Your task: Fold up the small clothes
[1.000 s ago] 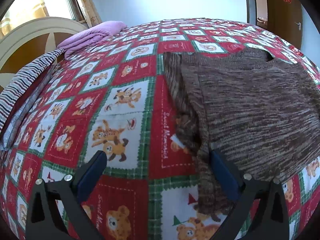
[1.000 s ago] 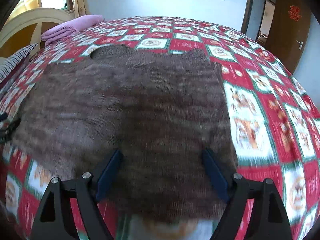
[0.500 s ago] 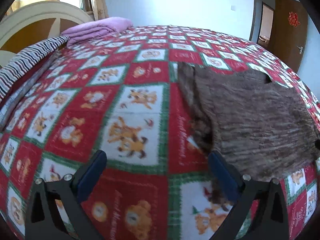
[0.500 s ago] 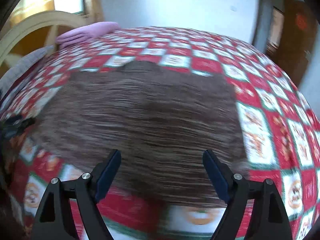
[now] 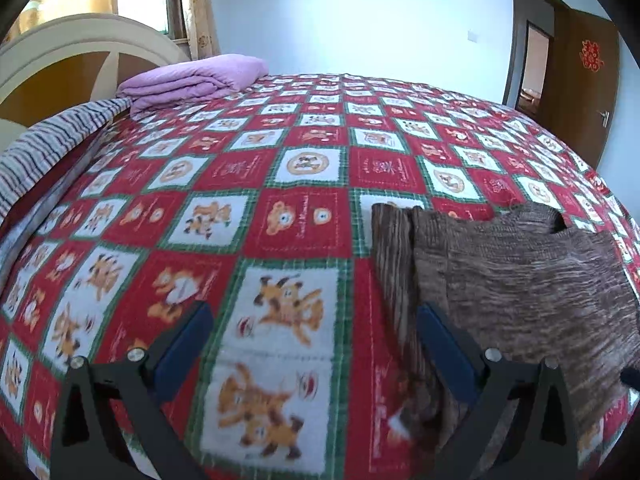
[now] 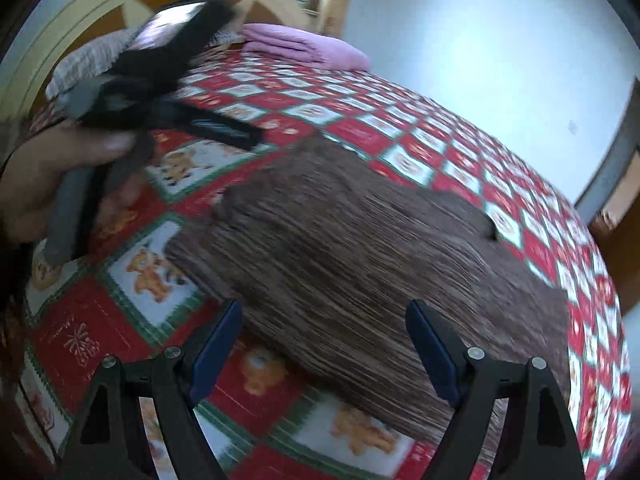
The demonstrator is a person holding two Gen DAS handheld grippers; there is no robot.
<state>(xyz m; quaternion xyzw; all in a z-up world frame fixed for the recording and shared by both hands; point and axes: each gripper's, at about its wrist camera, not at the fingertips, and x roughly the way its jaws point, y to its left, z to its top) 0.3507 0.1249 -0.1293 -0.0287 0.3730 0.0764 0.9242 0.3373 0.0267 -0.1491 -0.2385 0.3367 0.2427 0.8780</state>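
A brown knitted sweater (image 5: 520,280) lies flat on the bed, its left side folded inward, at the right of the left wrist view. It fills the middle of the right wrist view (image 6: 360,248). My left gripper (image 5: 316,344) is open and empty, raised above the bedspread just left of the sweater. Its right finger is near the folded edge. My right gripper (image 6: 324,344) is open and empty above the sweater's near hem. The left gripper, held by a hand, also shows in the right wrist view (image 6: 168,92) at upper left.
The bed has a red patchwork bedspread with bear prints (image 5: 240,200). A folded pink blanket (image 5: 192,80) and a striped cloth (image 5: 48,144) lie by the headboard (image 5: 80,44). A brown door (image 5: 580,80) stands at the far right.
Both grippers have lifted and pulled back from the sweater. The right wrist view has swung left and tilted, so the left gripper and its hand now show in it.
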